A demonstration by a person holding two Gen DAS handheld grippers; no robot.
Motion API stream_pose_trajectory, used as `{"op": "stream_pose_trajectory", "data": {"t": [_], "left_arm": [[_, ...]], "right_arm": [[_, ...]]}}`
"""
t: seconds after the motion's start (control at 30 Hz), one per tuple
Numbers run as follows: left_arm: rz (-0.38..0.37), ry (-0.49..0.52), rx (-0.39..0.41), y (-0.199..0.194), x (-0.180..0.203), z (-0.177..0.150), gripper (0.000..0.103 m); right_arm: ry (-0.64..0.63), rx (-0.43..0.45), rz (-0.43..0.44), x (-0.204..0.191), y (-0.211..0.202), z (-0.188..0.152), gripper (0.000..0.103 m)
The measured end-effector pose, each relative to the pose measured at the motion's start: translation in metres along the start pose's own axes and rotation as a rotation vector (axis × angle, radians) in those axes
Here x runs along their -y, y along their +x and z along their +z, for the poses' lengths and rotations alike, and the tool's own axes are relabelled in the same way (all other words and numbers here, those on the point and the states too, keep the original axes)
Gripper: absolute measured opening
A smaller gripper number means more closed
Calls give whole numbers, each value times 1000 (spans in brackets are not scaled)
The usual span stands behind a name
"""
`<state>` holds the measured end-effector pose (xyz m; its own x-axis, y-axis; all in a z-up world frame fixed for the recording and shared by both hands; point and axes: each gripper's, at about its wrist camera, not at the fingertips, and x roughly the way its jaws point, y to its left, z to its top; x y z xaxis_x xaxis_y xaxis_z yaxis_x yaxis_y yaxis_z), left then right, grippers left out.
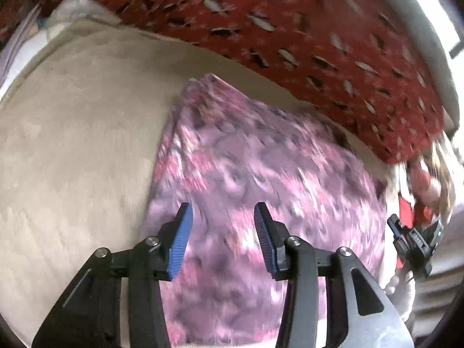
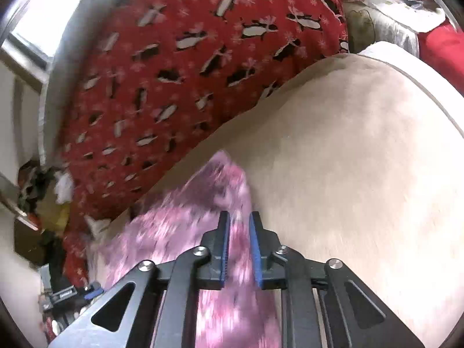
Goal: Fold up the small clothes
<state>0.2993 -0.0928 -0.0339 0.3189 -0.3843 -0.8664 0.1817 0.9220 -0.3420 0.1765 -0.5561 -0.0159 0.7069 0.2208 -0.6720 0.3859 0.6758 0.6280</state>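
Note:
A folded pink and purple patterned garment [image 1: 255, 179] lies on a cream blanket [image 1: 75, 150]. My left gripper [image 1: 223, 214] is open and empty, its blue pads [image 1: 181, 240] spread above the garment's near part. In the right wrist view my right gripper [image 2: 239, 223] hovers over the garment's [image 2: 179, 232] right edge with its jaws open by a narrow gap and nothing between the pads. The right gripper also shows at the right edge of the left wrist view [image 1: 411, 243]. Both views are motion-blurred.
A red blanket with a penguin print [image 1: 290, 34] lies beyond the cream blanket [image 2: 362, 159]. Pillows and a red item [image 2: 440, 43] sit at the far right. Clutter [image 2: 43, 191] lies at the left, under a window [image 2: 43, 20].

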Motion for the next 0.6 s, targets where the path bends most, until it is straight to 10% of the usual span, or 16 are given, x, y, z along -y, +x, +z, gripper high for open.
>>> {"op": "stream_pose_trajectory", "data": {"t": [0.1,0.23,0.33,0.43,0.6], "left_arm": [[81,49,-24,21,10,-25,46],[109,52,-36,17,16,-40,45],[91,19,-34,9,11,-54,46],[165,33,-78,24,7,-68,46],[133,23,-52,3,12,-86,45]], "right_arm": [[-15,-87,-42,5,6,-30,49],[-118,-62,-13,-12,-11,-45,5],[-131,0,-29,-12,-31,-51,5],[-98,-133,-116,3,-7,-60,4],[-119,29,-57,-29,-54,-64,14]]}}
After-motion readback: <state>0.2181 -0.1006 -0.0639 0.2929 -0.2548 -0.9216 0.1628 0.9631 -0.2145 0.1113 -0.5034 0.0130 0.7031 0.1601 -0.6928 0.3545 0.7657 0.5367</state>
